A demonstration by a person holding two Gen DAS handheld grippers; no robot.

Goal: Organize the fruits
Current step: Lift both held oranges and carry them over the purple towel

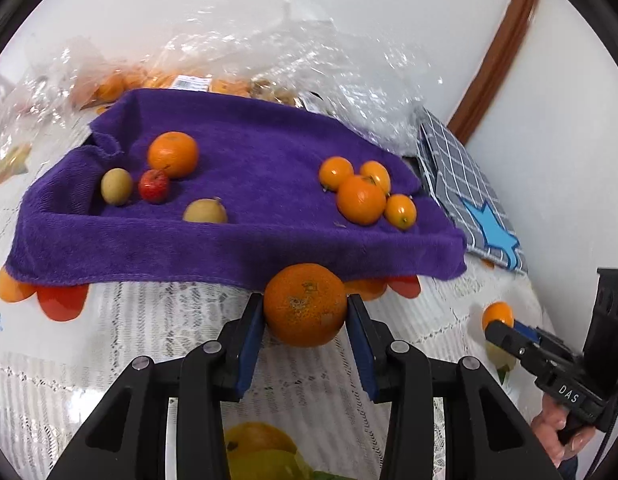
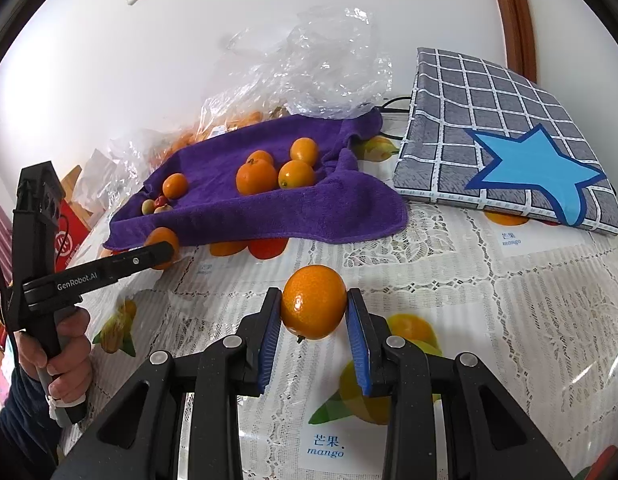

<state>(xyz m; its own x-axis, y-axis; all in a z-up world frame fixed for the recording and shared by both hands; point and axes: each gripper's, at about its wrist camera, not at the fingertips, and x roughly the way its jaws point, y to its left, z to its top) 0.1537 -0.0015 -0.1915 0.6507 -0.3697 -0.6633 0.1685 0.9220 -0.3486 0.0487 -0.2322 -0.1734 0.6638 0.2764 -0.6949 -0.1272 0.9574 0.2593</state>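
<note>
My left gripper (image 1: 305, 309) is shut on a rough-skinned tangerine (image 1: 305, 300), just in front of the near hem of the purple towel (image 1: 249, 168). My right gripper (image 2: 313, 308) is shut on a smooth small orange fruit (image 2: 313, 300) above the tablecloth. On the towel, a tangerine (image 1: 173, 154), a red fruit (image 1: 154, 186) and two yellow-green fruits (image 1: 116, 186) lie at the left. Another tangerine (image 1: 361, 200) with three kumquats (image 1: 401, 210) lies at the right. Each gripper also shows in the other's view, the right gripper (image 1: 499, 326) and the left gripper (image 2: 165, 250), both with fruit at the tips.
Crumpled clear plastic bags (image 1: 309, 72) holding more fruit lie behind the towel against the white wall. A grey checked pad with a blue star (image 2: 509, 148) lies at the right. A lace tablecloth with fruit prints (image 2: 469, 300) covers the table. A red box (image 2: 69, 240) stands at far left.
</note>
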